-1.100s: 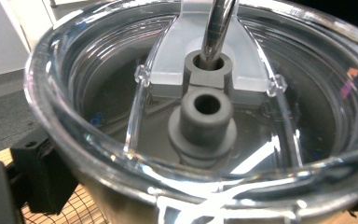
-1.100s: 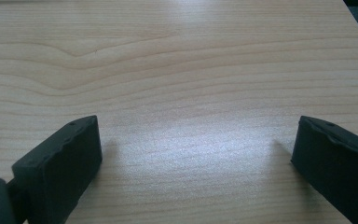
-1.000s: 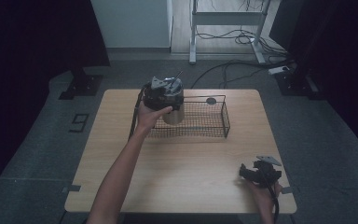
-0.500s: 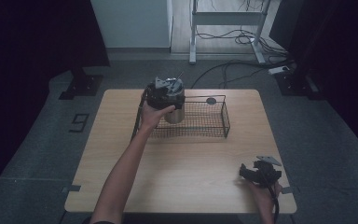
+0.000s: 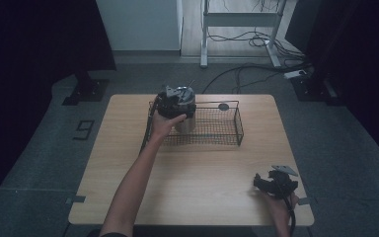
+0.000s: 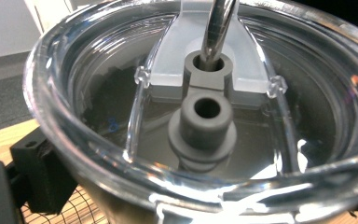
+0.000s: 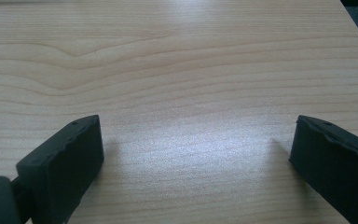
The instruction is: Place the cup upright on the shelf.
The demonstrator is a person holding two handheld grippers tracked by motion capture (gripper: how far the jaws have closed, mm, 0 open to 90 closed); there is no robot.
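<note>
The left gripper (image 5: pixel 173 104) has sunk, clamping the tumbler (image 5: pixel 184 114) into the basket (image 5: pixel 227 129), unreleased; right gripper (image 5: pixel 276 183) gapes empty.

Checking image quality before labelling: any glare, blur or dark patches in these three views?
High view: table lit evenly, surroundings fall into near black, detail soft around the left gripper at the wire basket. Left gripper view: bright glare streaks on the clear lid rim, near edge out of focus. Right gripper view: soft sheen on the wood between the jaws of the right gripper, jaws slightly blurred.
</note>
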